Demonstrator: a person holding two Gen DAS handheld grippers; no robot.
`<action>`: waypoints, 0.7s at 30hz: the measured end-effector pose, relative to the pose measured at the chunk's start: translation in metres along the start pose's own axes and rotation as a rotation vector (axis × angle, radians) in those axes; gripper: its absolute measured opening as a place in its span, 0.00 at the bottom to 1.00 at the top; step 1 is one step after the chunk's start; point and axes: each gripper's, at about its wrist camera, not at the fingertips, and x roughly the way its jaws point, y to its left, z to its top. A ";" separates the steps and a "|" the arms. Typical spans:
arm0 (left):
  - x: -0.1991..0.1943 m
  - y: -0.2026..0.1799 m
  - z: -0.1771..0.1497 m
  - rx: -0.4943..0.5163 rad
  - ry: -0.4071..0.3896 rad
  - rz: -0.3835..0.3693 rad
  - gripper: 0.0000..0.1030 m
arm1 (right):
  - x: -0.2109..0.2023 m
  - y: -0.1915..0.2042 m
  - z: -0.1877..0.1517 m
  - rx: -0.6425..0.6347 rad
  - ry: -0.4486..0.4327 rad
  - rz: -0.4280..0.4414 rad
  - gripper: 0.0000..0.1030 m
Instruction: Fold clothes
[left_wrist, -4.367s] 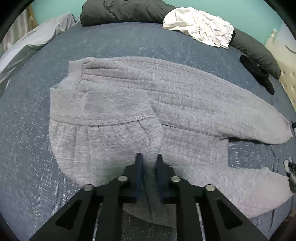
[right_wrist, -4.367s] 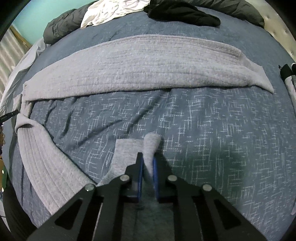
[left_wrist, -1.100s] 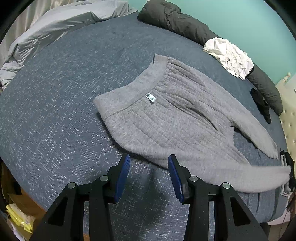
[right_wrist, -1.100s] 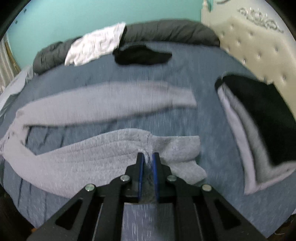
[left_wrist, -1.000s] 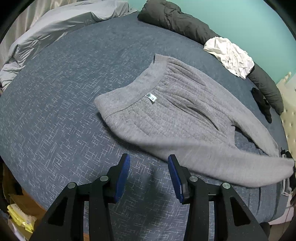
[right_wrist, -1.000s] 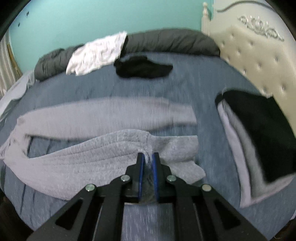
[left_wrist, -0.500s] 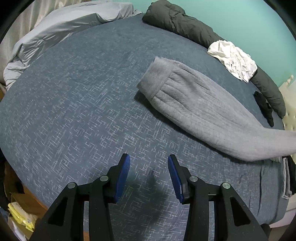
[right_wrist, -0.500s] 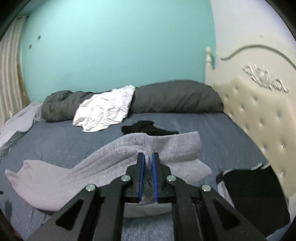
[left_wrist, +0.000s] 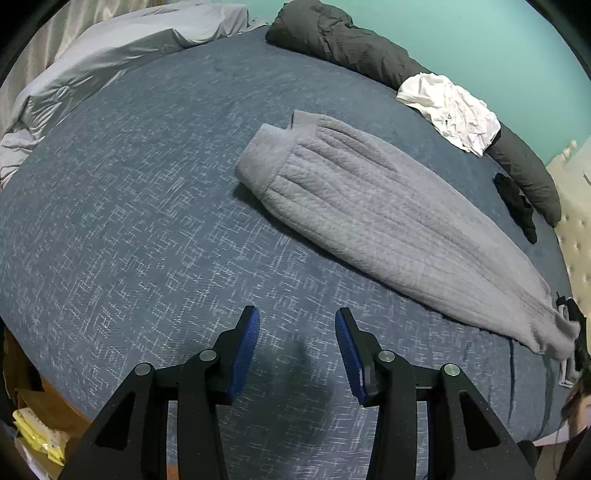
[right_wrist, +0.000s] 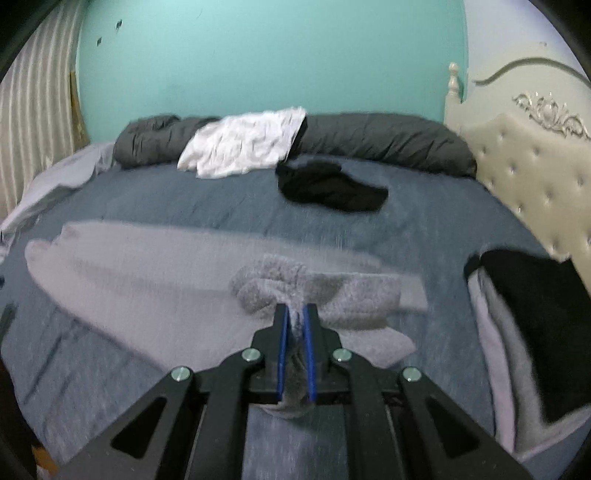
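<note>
Grey ribbed pants (left_wrist: 384, 221) lie folded lengthwise, one leg on the other, across the blue bed (left_wrist: 147, 221). The waistband is at the upper left and the cuffs at the far right in the left wrist view. My left gripper (left_wrist: 297, 332) is open and empty above bare bedding, nearer than the pants. My right gripper (right_wrist: 295, 317) is shut on the bunched cuff end of the pants (right_wrist: 147, 280), which stretch away to the left.
A dark rolled duvet (right_wrist: 369, 144) with a white crumpled garment (right_wrist: 243, 147) lies along the far edge. A black garment (right_wrist: 328, 192) lies near it. A folded black and grey stack (right_wrist: 535, 325) sits right, by the tufted headboard (right_wrist: 535, 177). Grey sheets (left_wrist: 110, 51) are bunched at the far left.
My right gripper swung its leg up and over onto the other leg and came down low, so the pants now lie folded in half lengthwise. My left gripper stayed open and still.
</note>
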 end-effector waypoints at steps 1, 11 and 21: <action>0.000 -0.003 0.000 0.003 0.000 -0.002 0.45 | -0.002 -0.001 -0.011 0.006 0.007 0.008 0.08; -0.008 -0.024 -0.003 0.026 -0.010 -0.026 0.45 | -0.012 0.010 -0.104 -0.040 0.119 0.057 0.08; -0.013 -0.022 -0.004 0.013 -0.016 -0.039 0.45 | -0.027 0.008 -0.149 -0.003 0.210 0.110 0.14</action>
